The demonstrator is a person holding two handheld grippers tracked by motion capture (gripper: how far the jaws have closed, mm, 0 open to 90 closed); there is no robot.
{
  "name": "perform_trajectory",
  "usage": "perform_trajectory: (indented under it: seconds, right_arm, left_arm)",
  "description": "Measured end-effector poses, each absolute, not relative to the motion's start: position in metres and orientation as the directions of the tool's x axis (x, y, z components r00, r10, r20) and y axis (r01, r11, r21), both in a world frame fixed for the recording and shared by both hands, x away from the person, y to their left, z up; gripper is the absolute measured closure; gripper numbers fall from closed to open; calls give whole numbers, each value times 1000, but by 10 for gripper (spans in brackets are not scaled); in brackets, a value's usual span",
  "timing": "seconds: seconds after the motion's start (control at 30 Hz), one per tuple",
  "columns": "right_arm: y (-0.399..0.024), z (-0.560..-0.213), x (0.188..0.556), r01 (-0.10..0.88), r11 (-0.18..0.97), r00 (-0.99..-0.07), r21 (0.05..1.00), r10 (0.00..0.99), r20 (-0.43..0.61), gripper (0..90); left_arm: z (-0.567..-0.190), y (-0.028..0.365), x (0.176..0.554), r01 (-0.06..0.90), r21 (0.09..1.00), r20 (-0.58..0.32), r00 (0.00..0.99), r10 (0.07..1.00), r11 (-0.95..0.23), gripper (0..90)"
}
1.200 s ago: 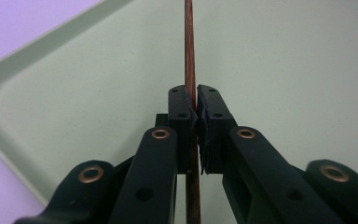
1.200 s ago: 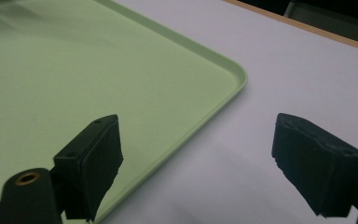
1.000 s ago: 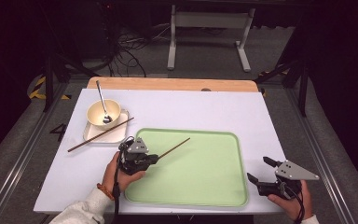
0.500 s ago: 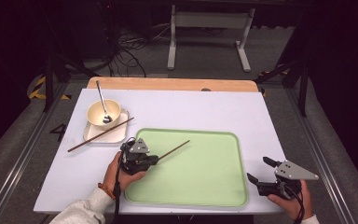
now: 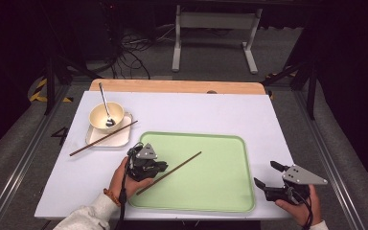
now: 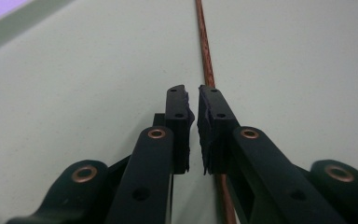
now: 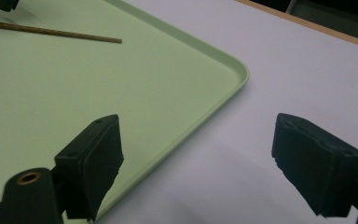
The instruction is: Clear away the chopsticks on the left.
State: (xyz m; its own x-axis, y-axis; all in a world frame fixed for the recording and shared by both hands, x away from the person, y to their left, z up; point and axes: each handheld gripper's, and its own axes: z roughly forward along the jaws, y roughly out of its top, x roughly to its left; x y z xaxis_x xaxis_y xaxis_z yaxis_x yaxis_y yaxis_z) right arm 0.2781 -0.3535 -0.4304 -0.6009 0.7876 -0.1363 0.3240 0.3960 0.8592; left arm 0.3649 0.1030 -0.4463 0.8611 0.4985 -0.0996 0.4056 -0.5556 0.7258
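Chopsticks: two. One [image 5: 168,166] lies flat on the green tray [image 5: 220,191]; the other [image 5: 103,138] rests across the white plate [image 5: 120,139] by the bowl [image 5: 106,116] with its spoon [image 5: 104,103]. Left tool [image 5: 159,166] nearly closed, pads not gripping; tray chopstick runs under its right-hand jaw. Right tool [image 5: 267,174] wide open, empty, over tray's right rim, well apart. White counter [image 5: 220,115] unobstructed.

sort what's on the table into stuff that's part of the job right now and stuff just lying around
In the job: left gripper, shut, right by the chopstick lying on the green tray; second chopstick across the small plate, probably next.
Lying about: bowl; spoon in it; small plate; right gripper, open, idle.
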Motion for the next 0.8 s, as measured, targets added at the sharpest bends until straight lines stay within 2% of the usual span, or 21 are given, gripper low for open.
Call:
perform_trajectory:
  seconds: [0.07,0.17,0.37,0.63,0.8]
  right_arm:
    - [-354,-430,278,322,396,-601,860,787,-137,163]
    - [-354,-430,278,322,395,-601,860,788,-136,163]
    - [-354,-430,278,320,399,-601,859,787,-142,163]
    - [-355,-430,278,320,395,-600,861,788,-138,163]
    - [-354,-430,278,321,395,-600,861,788,-138,163]
  left_arm:
    - [-444,109,366,404,729,-90,857,508,-553,835]
    - [-440,121,368,382,732,-60,861,505,-564,898]
    - [-432,147,370,340,740,27,847,530,-580,900]
    - [-424,196,373,325,738,114,804,583,-591,834]
    - [-422,212,375,331,739,130,784,607,-586,821]
